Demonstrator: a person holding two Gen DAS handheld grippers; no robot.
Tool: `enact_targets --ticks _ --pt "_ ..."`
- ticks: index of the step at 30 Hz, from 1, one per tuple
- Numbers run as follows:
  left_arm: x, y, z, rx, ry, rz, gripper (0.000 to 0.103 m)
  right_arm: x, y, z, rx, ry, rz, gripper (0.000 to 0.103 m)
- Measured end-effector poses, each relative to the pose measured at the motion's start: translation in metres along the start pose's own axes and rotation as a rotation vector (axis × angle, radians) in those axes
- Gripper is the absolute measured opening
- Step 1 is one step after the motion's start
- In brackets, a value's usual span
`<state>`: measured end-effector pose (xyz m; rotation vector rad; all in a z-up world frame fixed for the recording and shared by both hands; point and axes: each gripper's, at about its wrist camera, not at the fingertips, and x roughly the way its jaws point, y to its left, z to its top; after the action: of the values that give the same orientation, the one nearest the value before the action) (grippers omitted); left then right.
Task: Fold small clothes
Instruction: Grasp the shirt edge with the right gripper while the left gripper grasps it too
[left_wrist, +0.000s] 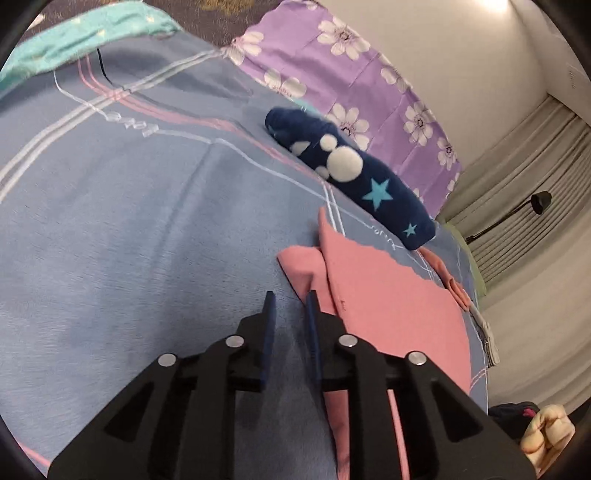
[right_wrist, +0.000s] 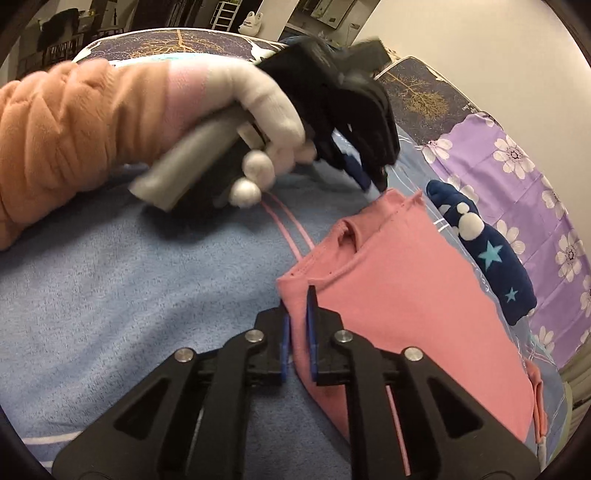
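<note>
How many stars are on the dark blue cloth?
2 show: a big star mid-way along the dark blue cloth, and a small star near its end by the pink garment. Others may hide underneath.

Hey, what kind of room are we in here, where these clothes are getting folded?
Most likely a bedroom, with the folding done on a bed. The blue bedsheet covers a soft, wide surface, a purple floral cover lies alongside it, and pleated curtains hang by the wall.

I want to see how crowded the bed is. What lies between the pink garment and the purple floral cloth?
A rolled navy item with stars and white dots lies on the blue sheet, between the pink garment and the purple floral cloth; both wrist views show it.
</note>
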<state>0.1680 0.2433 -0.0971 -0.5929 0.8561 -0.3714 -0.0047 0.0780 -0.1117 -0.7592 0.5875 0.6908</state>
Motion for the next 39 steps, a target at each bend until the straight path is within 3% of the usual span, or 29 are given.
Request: enact_targets --ticks 3,6,8,9,10,11,13,15,19,20,22,23,25,27,30,33,35,37,39 --pt "-0.003 -0.002 0.0 0.008 0.019 -0.027 0.046 0.002 0.002 -0.001 -0.014 0.001 -0.015 0.01" --pt "0.017 -0.004 0.002 0.014 0.075 -0.01 0.046 0.001 0.01 -0.002 -0.039 -0.002 -0.046 0.01" --pt "0.03 -0.004 0.011 0.0 0.061 -0.019 0.046 0.002 0.011 -0.003 -0.043 0.0 -0.051 0.01" --pt "0.034 -0.003 0.016 -0.017 0.057 -0.028 0.045 0.002 0.012 -0.003 -0.044 0.001 -0.051 0.01" --pt "0.039 -0.001 0.023 -0.047 0.048 -0.04 0.032 0.002 0.012 -0.003 -0.045 0.001 -0.052 0.01" --pt "0.043 0.002 0.03 -0.073 0.037 -0.055 0.002 0.003 0.011 -0.003 -0.046 0.0 -0.053 0.01" --pt "0.044 0.002 0.041 -0.081 -0.01 -0.053 0.002 0.003 0.011 -0.004 -0.046 -0.002 -0.054 0.01" --pt "0.041 0.001 0.047 -0.047 -0.064 0.0 0.0 0.003 0.009 -0.005 -0.042 -0.004 -0.051 0.01" --pt "0.028 0.008 0.046 -0.062 -0.076 0.01 0.0 0.004 0.007 -0.005 -0.03 -0.005 -0.038 0.01" --pt "0.024 0.009 0.045 -0.063 -0.072 0.009 0.001 0.004 0.005 -0.005 -0.025 -0.005 -0.031 0.01" --pt "0.015 0.01 0.041 -0.074 -0.053 -0.008 0.024 0.005 0.003 -0.005 -0.017 -0.003 -0.022 0.011" --pt "0.011 0.009 0.038 -0.076 -0.047 -0.02 0.042 0.005 0.003 -0.005 -0.017 -0.003 -0.022 0.011" --pt "0.006 0.001 0.028 -0.05 -0.02 -0.061 0.046 0.006 0.004 -0.005 -0.019 -0.001 -0.024 0.011" --pt "0.01 -0.009 0.017 -0.008 0.033 -0.085 0.061 0.007 0.005 -0.005 -0.028 0.002 -0.033 0.011" --pt "0.027 -0.019 0.001 0.026 0.112 -0.081 0.063 0.007 0.013 -0.004 -0.06 0.004 -0.072 0.011" --pt "0.033 -0.03 -0.005 0.079 0.104 -0.062 0.063 0.003 0.011 -0.004 -0.045 -0.006 -0.076 0.013" --pt "0.036 -0.032 -0.003 0.077 0.115 -0.072 0.063 -0.005 0.003 -0.005 0.006 -0.005 -0.069 0.024" --pt "0.039 -0.032 -0.002 0.077 0.121 -0.078 0.063 -0.014 -0.003 -0.007 0.054 -0.008 -0.071 0.042" --pt "0.044 -0.03 0.0 0.068 0.12 -0.083 0.06 -0.014 -0.003 -0.009 0.064 0.015 -0.079 0.043"
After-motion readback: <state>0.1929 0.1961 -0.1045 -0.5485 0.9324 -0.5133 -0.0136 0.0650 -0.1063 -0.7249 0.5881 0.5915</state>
